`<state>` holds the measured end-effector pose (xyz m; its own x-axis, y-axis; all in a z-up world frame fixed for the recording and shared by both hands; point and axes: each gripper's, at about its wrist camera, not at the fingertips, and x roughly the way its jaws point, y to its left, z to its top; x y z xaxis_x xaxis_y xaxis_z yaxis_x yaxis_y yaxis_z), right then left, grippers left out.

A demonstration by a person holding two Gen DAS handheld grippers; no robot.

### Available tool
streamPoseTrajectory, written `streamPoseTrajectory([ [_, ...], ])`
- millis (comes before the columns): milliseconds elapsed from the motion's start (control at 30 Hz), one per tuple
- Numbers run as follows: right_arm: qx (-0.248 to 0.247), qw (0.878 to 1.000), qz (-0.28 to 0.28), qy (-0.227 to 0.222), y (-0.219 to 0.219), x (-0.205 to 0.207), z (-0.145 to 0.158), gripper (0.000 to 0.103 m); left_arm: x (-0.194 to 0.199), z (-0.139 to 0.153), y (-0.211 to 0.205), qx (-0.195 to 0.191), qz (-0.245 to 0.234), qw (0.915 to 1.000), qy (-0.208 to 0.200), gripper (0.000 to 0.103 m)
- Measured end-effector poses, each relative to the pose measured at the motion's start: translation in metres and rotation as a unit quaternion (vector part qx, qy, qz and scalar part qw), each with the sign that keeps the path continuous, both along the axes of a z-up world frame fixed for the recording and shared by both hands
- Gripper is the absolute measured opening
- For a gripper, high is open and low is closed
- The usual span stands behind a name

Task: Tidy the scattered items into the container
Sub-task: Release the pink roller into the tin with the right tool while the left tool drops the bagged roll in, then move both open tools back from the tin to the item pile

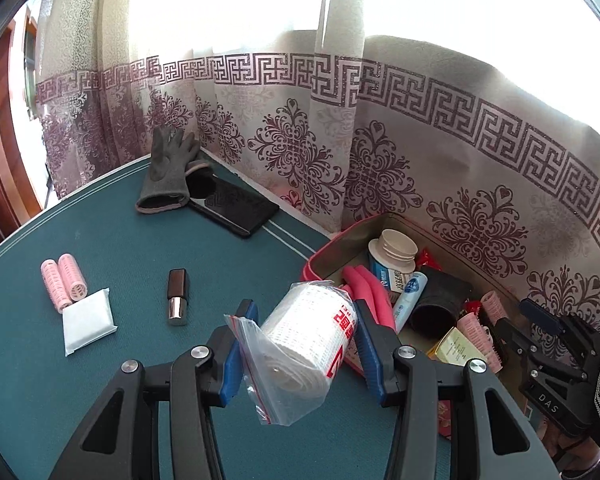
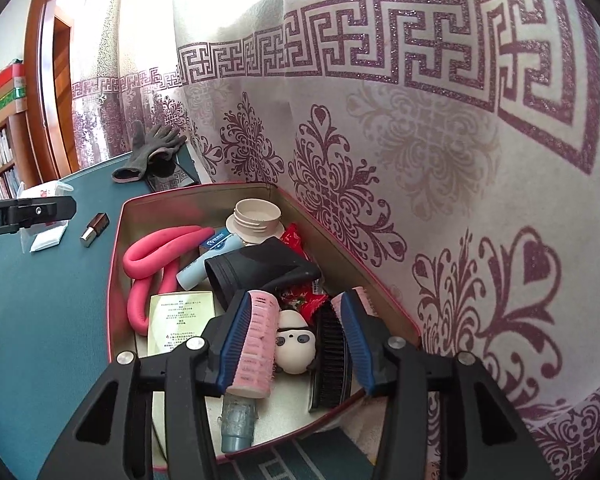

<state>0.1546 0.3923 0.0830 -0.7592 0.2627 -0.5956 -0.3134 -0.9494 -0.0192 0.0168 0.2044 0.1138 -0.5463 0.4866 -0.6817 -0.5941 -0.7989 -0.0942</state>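
— On the green worktop [image 1: 40, 360], what does the left wrist view catch that the right one misses?
— The left hand-held gripper [image 1: 304, 320] clamped on a bagged gauze roll [image 1: 312, 340], just beside the pink-rimmed container [image 1: 320, 254]. Two pink rollers [image 1: 64, 282] lie well to the left, touching a white packet [image 1: 88, 320]; a lipstick [image 1: 178, 296] lies near them.
— And the right wrist view?
— It looks straight into the container [image 2: 116, 264]. The right hand-held gripper [image 2: 296, 316] stands apart over it, gripping nothing; a pink curler [image 2: 256, 344] lies against its left finger, a panda figure [image 2: 296, 348] and a black brush [image 2: 330, 364] lie between the fingers.
— Both views share anything?
— The grey glove [image 1: 168, 168] by the curtain.
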Motion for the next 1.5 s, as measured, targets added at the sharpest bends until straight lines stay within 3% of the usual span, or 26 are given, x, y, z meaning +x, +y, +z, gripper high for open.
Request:
streamPoseTrajectory([
  [400,-0.011,1.0,-0.001,0.001,0.005,0.002,-0.005,0.055,-0.008,0.001,0.063,0.0,-0.055,0.9985,0.003,0.05],
  [433,-0.012,1.0,-0.001,0.0,0.005,0.002,-0.005,0.055,-0.01,0.0,0.067,-0.001,-0.058,0.9983,0.002,0.052],
  [533,-0.012,1.0,0.0,0.0,0.004,0.002,-0.005,0.055,-0.011,0.0,0.072,-0.004,-0.056,0.9984,0.009,0.073],
  [1300,-0.001,1.0,0.021,0.011,-0.017,-0.002,0.012,0.064,-0.014,-0.009,0.009,0.004,0.002,1.0,-0.007,0.074],
  [1500,-0.006,0.999,0.053,0.01,-0.027,-0.026,0.033,0.07,-0.009,-0.011,-0.023,0.009,0.027,0.9996,-0.005,0.083],
])
